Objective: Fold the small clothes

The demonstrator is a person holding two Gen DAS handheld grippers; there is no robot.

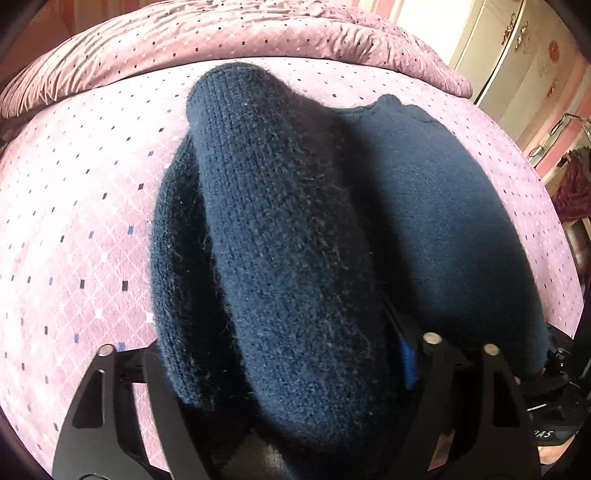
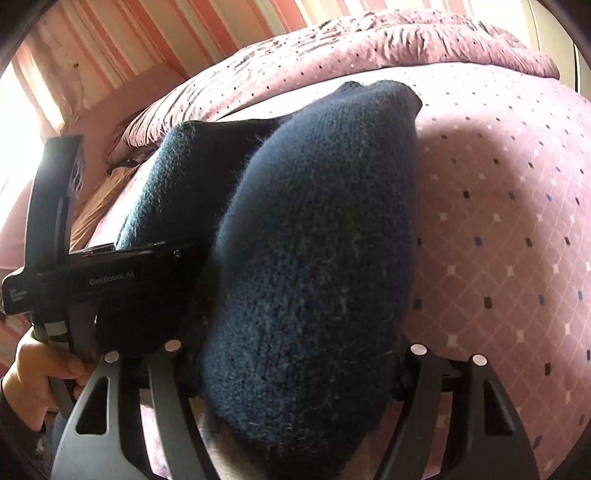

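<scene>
A pink diamond-patterned bedspread covered the bed, its rumpled quilt bunched at the far edge. On it lay a dark navy knitted garment, humped into thick folds (fuzzy wool). The left gripper stood spread around one fold; the right gripper likewise straddled another, whether pinching I cannot tell. A hand held the left gripper's handle.

A home bedroom: pink quilted bed, wardrobe, striped curtains.
</scene>
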